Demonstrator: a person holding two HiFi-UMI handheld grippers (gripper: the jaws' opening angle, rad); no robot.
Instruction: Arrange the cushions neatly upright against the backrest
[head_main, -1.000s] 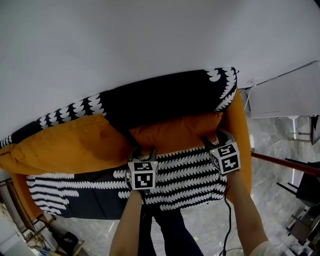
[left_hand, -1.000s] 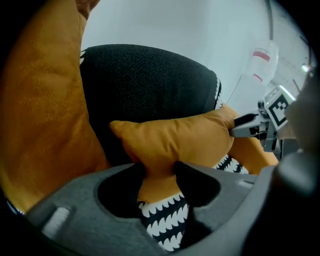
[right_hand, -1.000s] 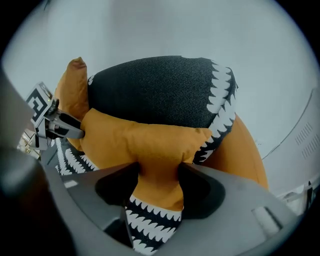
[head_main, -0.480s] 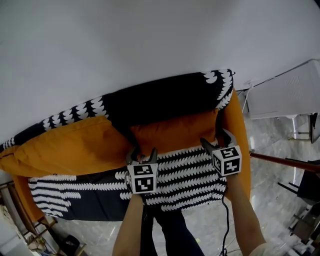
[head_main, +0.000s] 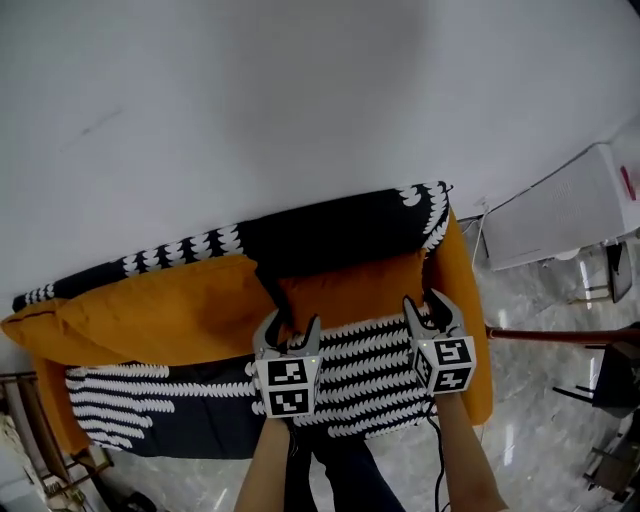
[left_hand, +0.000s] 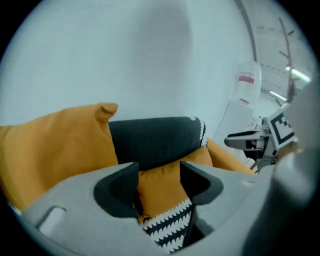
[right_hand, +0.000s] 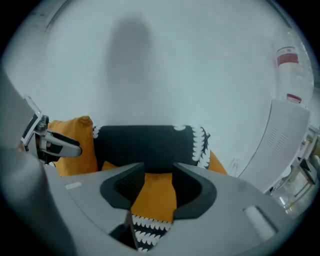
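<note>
A small orange cushion (head_main: 350, 290) stands upright against the black backrest (head_main: 330, 225) at the sofa's right end. A large orange cushion (head_main: 160, 310) leans along the backrest to its left. My left gripper (head_main: 289, 325) hovers in front of the small cushion's lower left corner, open, its jaws having just widened, with nothing between them. My right gripper (head_main: 427, 303) hovers by the lower right corner; its jaws have just been closing partway but stand open and empty. Past the left gripper (left_hand: 159, 182) and the right gripper (right_hand: 159, 187) the cushion (right_hand: 160, 197) shows at a distance.
The seat (head_main: 370, 360) has a black cover with white scallop stripes. An orange armrest (head_main: 472, 300) closes the sofa's right end. A white appliance (head_main: 560, 210) stands by the wall at right, with a brown rod (head_main: 560, 335) below it over pale marble floor.
Both grippers have lifted off the small orange cushion's lower corners and risen clear of it. The cushion stays upright against the backrest.
</note>
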